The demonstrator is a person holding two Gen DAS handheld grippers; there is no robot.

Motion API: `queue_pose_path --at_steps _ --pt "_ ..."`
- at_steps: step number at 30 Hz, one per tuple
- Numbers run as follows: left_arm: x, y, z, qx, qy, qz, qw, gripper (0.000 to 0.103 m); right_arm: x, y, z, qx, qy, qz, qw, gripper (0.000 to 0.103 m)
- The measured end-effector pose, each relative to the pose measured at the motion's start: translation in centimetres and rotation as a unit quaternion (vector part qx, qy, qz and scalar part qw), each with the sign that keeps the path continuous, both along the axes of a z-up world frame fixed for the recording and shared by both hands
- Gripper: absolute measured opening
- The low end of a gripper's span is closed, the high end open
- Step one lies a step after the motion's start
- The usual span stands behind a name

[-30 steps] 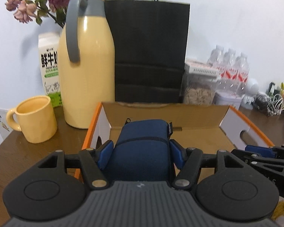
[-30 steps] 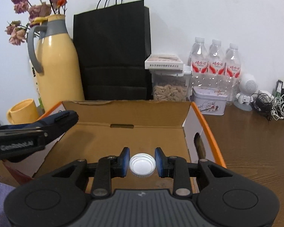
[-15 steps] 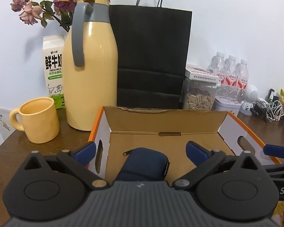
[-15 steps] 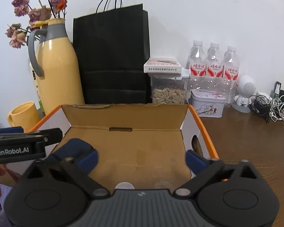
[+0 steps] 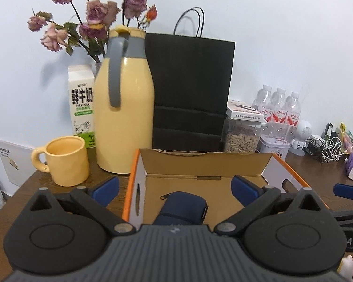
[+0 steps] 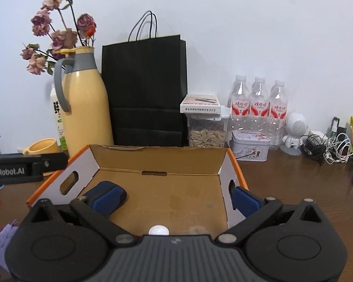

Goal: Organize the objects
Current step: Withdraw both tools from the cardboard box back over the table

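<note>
Now both grippers standing spread, holding nothing: left gripper point(image 5: 174, 189), right gripper point(image 6: 174, 201). Blue pouch point(image 5: 181, 208) lying left in cardboard box point(image 6: 157, 158), white cap point(image 6: 159, 230) near edge. Risk: spread fingers catching box wall, dragging it.

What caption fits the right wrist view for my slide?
Open right gripper above the box, where the pouch and white cap lie.

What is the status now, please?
Left claw open, empty. Right claw open, empty. Blue pouch and white cap inside cardboard box. Nothing blocking.
</note>
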State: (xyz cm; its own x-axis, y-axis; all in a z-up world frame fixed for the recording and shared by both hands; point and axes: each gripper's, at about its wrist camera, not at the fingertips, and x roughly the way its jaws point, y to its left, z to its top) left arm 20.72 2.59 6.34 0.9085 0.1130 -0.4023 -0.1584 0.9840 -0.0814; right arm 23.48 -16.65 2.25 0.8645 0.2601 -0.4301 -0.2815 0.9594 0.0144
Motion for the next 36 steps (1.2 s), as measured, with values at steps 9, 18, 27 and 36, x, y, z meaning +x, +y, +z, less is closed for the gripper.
queue_pose_path --at_steps 9,18,27,36 --pt "-5.2 0.5 0.6 0.014 0.001 0.006 0.9999 0.103 -5.6 -1.1 0.7 -0.017 -0.016 0.011 1.000 0.103" --pt "-10.4 1.3 -1.5 0.016 0.037 0.002 0.9992 0.103 -11.2 -2.1 -1.1 -0.029 0.004 0.032 0.999 0.103" --pt "-14.4 1.7 -5.0 0.014 0.087 -0.011 0.9960 0.103 -14.8 -2.7 -4.1 -0.039 0.045 0.046 0.997 0.103" --pt "-16.8 1.4 -6.9 0.008 0.102 -0.032 0.9942 0.103 -16.0 -3.1 -7.4 -0.050 0.092 0.052 0.993 0.100"
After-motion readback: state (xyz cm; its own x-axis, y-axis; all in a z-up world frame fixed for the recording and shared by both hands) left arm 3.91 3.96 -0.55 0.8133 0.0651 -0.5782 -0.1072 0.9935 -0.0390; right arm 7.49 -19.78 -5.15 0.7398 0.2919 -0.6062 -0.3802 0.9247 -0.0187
